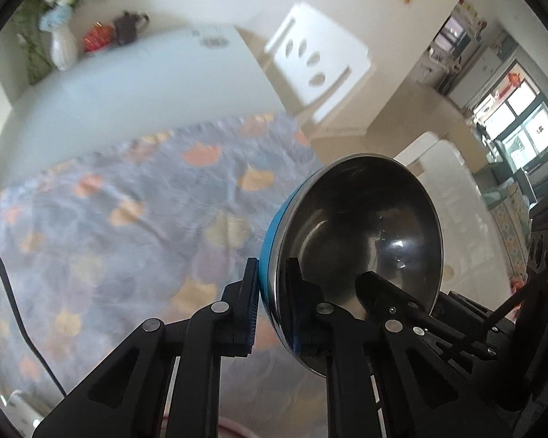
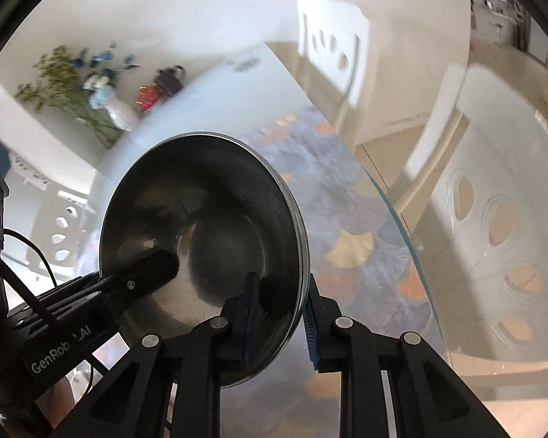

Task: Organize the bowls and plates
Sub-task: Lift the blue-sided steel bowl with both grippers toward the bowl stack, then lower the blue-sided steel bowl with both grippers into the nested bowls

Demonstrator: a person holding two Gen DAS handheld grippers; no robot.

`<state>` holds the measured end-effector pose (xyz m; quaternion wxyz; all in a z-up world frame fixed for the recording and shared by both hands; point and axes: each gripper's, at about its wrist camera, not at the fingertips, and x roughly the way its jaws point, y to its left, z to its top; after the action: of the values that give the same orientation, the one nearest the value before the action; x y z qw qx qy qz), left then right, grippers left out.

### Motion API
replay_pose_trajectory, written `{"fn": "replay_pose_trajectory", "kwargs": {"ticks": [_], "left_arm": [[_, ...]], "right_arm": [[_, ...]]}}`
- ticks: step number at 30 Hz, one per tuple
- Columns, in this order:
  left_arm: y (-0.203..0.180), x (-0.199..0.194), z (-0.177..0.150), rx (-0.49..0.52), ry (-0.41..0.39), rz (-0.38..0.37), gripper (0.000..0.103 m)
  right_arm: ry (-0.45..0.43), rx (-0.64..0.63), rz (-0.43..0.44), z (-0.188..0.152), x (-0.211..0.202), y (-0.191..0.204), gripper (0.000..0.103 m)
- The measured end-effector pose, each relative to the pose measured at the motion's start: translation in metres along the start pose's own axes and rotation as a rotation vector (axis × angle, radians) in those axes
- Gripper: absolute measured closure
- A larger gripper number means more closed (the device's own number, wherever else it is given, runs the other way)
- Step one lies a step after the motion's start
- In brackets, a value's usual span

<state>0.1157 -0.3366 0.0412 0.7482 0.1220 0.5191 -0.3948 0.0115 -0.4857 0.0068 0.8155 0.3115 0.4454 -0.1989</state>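
Observation:
A steel bowl with a blue outer shell (image 1: 361, 233) is held on edge above the table, its shiny inside facing the cameras. My left gripper (image 1: 272, 284) is shut on its rim, one finger on the blue outside, one inside. In the right wrist view the same bowl (image 2: 208, 219) is clamped at its right rim by my right gripper (image 2: 281, 306). Each gripper's fingers also show inside the bowl in the other's view: the right gripper (image 1: 387, 292) and the left gripper (image 2: 146, 270).
A table with a blue-grey cloth with orange leaf shapes (image 1: 135, 226) lies below, its glass edge (image 2: 405, 226) to the right. White chairs (image 1: 318, 62) (image 2: 500, 226) stand beside it. A white vase of flowers (image 1: 62, 47), a red box and a dark teapot stand at the far end.

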Motion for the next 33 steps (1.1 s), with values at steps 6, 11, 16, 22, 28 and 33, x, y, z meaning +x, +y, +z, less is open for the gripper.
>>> {"fn": "replay_pose_trajectory", "kwargs": {"ticks": [6,11,16,22,28,33], "left_arm": [[0.019,-0.082,-0.042,-0.015,-0.082,0.038,0.092],[0.042,-0.112,-0.083,-0.055,-0.081,0.074,0.091],[0.069,-0.105,-0.134,-0.137,-0.025,0.083,0.092],[0.088,-0.076,-0.177,-0.195,0.061,0.106,0.092],[0.088,-0.054,-0.201,-0.199,0.107,0.127,0.091],[0.089,-0.045,-0.206,-0.206,0.118,0.143,0.090]], "right_arm": [[-0.034,-0.065,0.047,-0.038,-0.055,0.059,0.082],[0.007,-0.107,0.069,-0.077,-0.069,0.099,0.082],[0.100,-0.148,0.039,-0.121,-0.056,0.119,0.081],[0.237,-0.156,0.007,-0.172,-0.020,0.118,0.081],[0.296,-0.154,-0.034,-0.192,0.006,0.106,0.081],[0.298,-0.162,-0.041,-0.193,0.008,0.103,0.081]]}}
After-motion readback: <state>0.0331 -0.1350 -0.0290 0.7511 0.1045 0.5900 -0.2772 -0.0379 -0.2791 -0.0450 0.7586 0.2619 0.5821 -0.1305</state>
